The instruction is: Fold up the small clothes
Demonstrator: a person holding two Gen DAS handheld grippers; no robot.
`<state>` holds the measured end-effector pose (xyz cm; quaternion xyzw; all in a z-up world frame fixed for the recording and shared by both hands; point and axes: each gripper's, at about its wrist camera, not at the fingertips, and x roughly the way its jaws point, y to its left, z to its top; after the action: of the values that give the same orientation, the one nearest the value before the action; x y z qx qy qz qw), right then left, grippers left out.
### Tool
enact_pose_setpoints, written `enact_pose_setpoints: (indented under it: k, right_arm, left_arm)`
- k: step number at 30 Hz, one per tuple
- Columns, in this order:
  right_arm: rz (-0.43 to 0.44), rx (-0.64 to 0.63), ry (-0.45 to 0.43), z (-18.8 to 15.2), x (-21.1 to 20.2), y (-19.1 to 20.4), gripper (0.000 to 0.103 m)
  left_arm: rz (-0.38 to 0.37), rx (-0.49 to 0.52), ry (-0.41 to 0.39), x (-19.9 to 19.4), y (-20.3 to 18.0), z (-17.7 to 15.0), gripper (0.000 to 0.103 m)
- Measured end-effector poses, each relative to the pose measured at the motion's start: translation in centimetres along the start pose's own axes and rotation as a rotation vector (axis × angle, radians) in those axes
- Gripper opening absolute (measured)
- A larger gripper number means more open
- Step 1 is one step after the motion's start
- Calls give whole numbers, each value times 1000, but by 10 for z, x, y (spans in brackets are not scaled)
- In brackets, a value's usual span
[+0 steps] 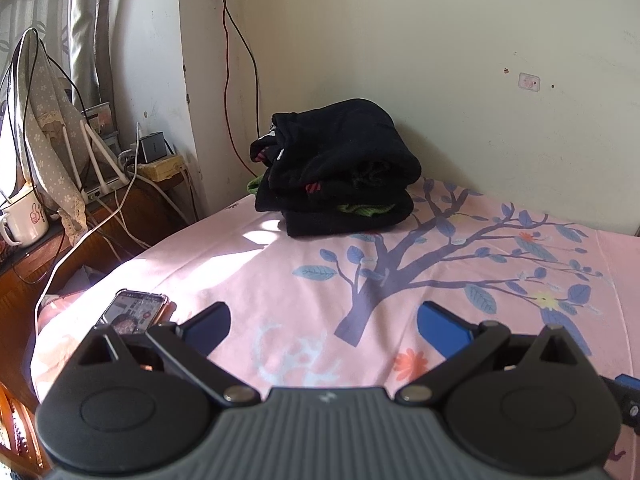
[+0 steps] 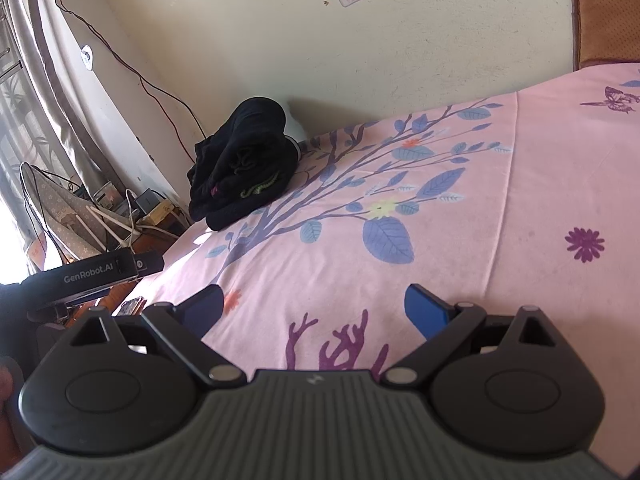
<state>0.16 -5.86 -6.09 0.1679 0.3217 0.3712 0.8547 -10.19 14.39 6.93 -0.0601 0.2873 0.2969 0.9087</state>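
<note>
A pile of folded dark clothes, black with bits of green and red showing, lies at the far corner of the bed by the wall. It also shows in the right wrist view. My left gripper is open and empty, low over the pink sheet, well short of the pile. My right gripper is open and empty over the pink sheet, also far from the pile. The left gripper's body shows at the left of the right wrist view.
A phone lies on the bed's left edge by my left gripper. Beyond the edge stands a wooden cabinet with a mug, a router and cables. A wall runs behind the bed.
</note>
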Motion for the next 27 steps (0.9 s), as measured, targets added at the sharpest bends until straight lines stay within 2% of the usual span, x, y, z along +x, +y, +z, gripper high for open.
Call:
enact_pose_setpoints:
  k: [18,23,27]
  right_arm:
    - [0,0,0,0,0,0,99]
    - [0,0,0,0,0,0,99]
    - [0,0,0,0,0,0,99]
  left_arm:
    - [74,58,-70,-7,-2,3,103]
    - [35,29,-41,-5,2,4,103]
    - [43,17,-6,0,4,3,103]
